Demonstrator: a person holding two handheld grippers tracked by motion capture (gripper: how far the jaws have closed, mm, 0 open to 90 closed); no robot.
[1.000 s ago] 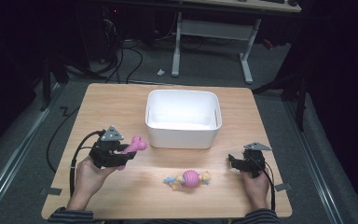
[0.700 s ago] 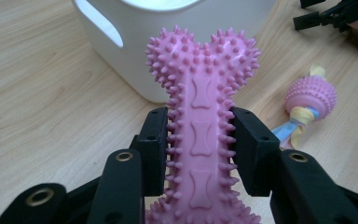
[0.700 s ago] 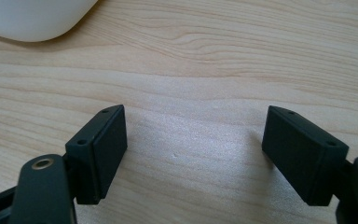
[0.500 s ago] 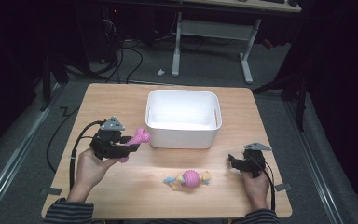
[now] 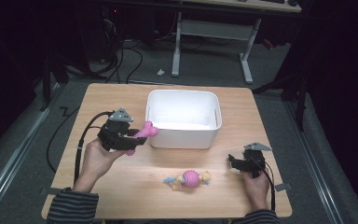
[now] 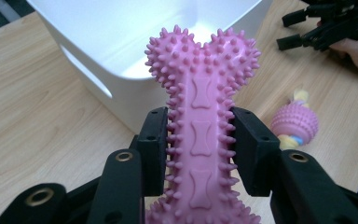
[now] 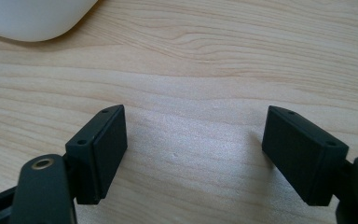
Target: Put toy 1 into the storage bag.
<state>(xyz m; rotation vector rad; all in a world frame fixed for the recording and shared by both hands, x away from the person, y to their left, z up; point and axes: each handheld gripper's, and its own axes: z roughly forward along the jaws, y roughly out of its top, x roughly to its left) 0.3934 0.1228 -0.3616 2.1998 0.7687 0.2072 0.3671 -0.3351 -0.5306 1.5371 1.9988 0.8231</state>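
Overhead light falls on the wooden table point(image 5: 121, 196) while the far floor and room edges sink into near black. The white bin point(image 5: 182, 119) glows bright, close to washed out, in the left gripper view. Soft shadows sit under the bin's near wall. The gripper views are sharp; the high view is grainy.

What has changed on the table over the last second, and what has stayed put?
The left gripper, shut on the pink spiky bone, has carried it up and toward the white tub. The right gripper stayed open on the table; the ball toy has not moved.
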